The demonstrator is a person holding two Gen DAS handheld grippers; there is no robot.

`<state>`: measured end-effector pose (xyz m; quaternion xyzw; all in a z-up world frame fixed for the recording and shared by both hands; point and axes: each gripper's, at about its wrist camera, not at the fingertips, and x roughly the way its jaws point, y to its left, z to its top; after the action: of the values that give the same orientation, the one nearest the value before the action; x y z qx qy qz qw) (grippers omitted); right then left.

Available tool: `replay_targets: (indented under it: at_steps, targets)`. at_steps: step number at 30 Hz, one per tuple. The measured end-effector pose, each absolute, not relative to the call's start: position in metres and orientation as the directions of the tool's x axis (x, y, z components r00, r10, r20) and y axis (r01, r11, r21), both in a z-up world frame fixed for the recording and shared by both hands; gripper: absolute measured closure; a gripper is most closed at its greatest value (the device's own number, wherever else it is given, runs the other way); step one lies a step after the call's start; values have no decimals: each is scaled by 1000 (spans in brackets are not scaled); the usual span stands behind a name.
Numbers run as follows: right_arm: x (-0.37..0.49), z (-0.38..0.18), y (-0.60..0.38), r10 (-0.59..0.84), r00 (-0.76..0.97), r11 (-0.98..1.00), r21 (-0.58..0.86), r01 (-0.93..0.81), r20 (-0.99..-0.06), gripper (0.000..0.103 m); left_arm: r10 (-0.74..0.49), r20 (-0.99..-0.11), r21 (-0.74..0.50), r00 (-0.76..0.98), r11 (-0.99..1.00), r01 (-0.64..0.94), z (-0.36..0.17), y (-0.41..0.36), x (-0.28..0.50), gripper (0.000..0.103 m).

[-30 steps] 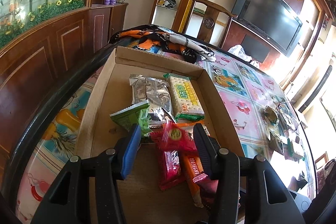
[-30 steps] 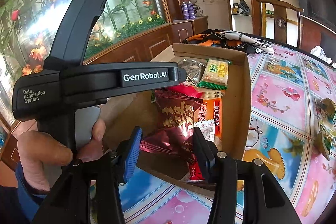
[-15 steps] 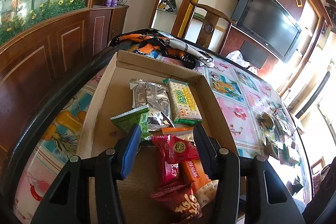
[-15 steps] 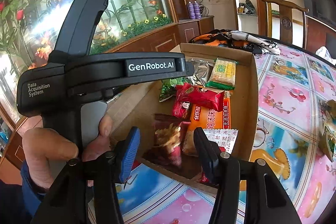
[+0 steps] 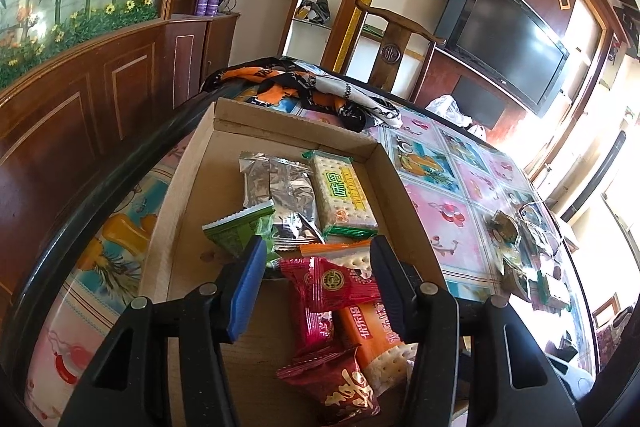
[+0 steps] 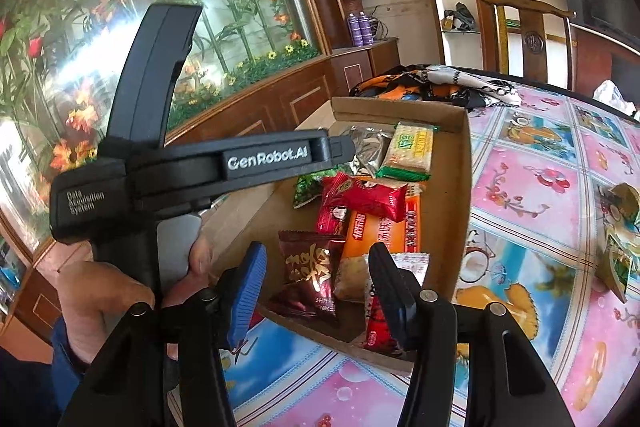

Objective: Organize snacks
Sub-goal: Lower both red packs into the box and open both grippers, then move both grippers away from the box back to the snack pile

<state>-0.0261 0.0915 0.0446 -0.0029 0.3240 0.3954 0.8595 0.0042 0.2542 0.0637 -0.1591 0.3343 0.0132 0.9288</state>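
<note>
left wrist view
left gripper (image 5: 318, 279): jaws spread, nothing pinched; it hangs over the near half of the box, pads clear of the packs
box (image 5: 192, 163): shallow cardboard tray on the table, left side near the table's dark edge
red pack (image 5: 332, 281): lies flat on the box floor, seen between the two fingers, touching neither
orange crackers (image 5: 372, 331): under the red pack's right end, beside the right finger
dark red pack (image 5: 336, 383): nearest the camera, low between the fingers
green pack (image 5: 236, 231): just beyond the blue pad's tip
foil pack (image 5: 280, 187): farther in, mid box
green-edged crackers (image 5: 340, 195): just right of the foil pack, touching it
table (image 5: 452, 187): patterned cover; loose wrappers (image 5: 520, 251) well off to the right

right wrist view
right gripper (image 6: 316, 287): jaws have just been opening, now parted with nothing gripped; held over the box's near rim
dark red pack (image 6: 310, 271): in the box's near corner, seen between the fingers, free of both pads
white pack (image 6: 412, 263): behind the right finger's tip
left gripper (image 6: 240, 163): its black body crosses the left of the view, above the box
hand (image 6: 120, 295): wrapped round that gripper's handle
</note>
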Motion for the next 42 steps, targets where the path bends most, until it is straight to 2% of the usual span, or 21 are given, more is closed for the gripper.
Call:
replay_targets:
  at_steps: [16, 22, 28, 35, 42]
  targets:
    - [-9, 53, 16, 649, 555, 757, 373, -537, -520, 45, -75, -605, -240, 793, 966, -92, 73, 231, 0, 47]
    - [-5, 59, -32, 614, 609, 789, 404, -463, -502, 44, -133, -607, -218, 783, 976, -3, 82, 193, -6, 46]
    - [0, 63, -94, 560, 681, 815, 464, -348, -473, 43, -232, -617, -205, 752, 970, 131, 91, 138, -8, 40]
    - [-4, 62, -173, 447, 762, 837, 519, -172, -469, 44, -311, -680, -181, 664, 949, 259, 83, 62, 10, 28]
    - [-14, 60, -217, 397, 790, 822, 564, -79, -468, 44, -295, -779, -181, 553, 951, 252, 55, 15, 63, 25]
